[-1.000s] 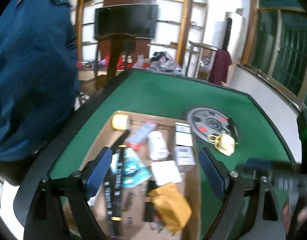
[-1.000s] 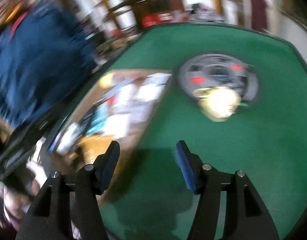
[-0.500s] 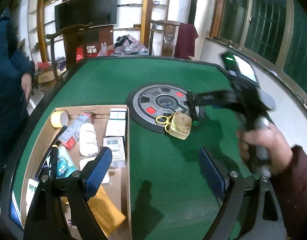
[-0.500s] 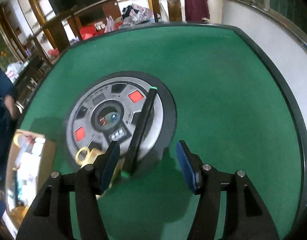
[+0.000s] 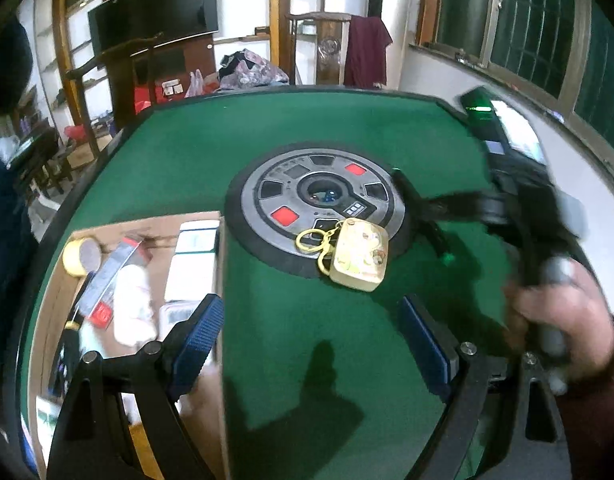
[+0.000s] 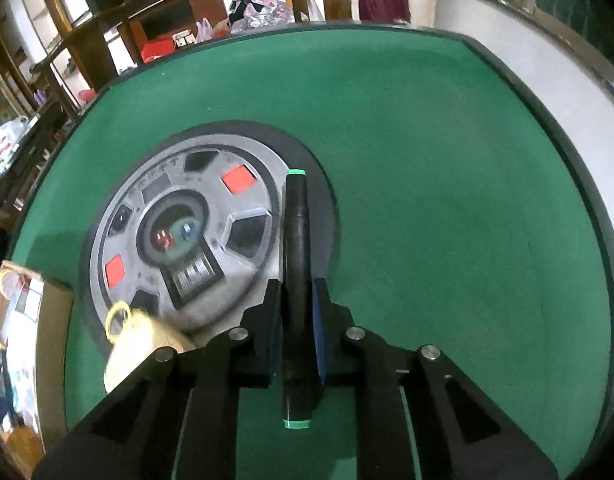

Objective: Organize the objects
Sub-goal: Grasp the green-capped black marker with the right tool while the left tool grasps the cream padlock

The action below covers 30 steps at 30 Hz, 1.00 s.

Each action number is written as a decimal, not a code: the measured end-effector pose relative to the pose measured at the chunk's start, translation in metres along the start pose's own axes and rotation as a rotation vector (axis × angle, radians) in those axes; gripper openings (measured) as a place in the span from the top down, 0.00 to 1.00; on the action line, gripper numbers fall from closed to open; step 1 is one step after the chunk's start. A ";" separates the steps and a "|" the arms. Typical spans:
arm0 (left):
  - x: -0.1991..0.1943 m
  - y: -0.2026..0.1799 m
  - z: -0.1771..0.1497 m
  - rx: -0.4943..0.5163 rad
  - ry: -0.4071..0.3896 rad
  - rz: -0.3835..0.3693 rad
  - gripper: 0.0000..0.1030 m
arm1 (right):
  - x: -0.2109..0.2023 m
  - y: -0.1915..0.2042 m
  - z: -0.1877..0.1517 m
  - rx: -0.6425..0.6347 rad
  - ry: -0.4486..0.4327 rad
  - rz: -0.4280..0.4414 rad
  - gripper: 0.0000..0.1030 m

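Right wrist view: my right claw [image 6: 295,328] has just been closing and now pinches the black marker [image 6: 295,240], which lies over the grey disc's [image 6: 179,236] edge on the green counter [image 6: 447,200]. My left claw [image 5: 311,336] is spread above the felt, near the keychain [image 5: 357,256] and box [image 5: 223,400].

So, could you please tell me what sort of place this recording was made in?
Most likely a home living room: a green felt mahjong table with a round grey central control panel, a black flat-screen television among wooden wall shelves, and a carved wooden chair draped with clothing.
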<state>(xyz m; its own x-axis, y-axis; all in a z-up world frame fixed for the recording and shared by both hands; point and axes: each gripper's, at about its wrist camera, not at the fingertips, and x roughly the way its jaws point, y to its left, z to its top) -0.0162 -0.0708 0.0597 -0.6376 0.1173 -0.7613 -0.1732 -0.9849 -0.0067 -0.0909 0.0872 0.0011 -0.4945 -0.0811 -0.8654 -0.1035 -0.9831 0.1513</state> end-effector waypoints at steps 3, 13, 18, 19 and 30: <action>0.019 -0.014 0.008 0.056 0.015 0.031 0.18 | -0.013 -0.017 -0.018 0.028 0.008 0.048 0.88; 0.078 -0.049 0.029 0.214 0.047 0.162 0.12 | -0.027 -0.048 -0.045 0.111 -0.009 0.207 0.88; 0.088 -0.057 0.023 0.229 0.067 0.124 0.18 | -0.026 -0.048 -0.045 0.131 -0.002 0.256 0.88; 0.089 -0.055 0.024 0.206 0.077 0.093 0.28 | -0.027 -0.049 -0.046 0.132 -0.002 0.260 0.88; 0.058 -0.043 0.022 0.077 0.039 -0.021 0.61 | -0.032 -0.054 -0.046 0.163 -0.027 0.376 0.88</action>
<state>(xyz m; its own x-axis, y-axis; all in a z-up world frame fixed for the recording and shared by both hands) -0.0623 -0.0186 0.0302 -0.6039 0.1316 -0.7862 -0.2442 -0.9694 0.0253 -0.0299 0.1351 -0.0008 -0.5461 -0.4235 -0.7228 -0.0459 -0.8464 0.5306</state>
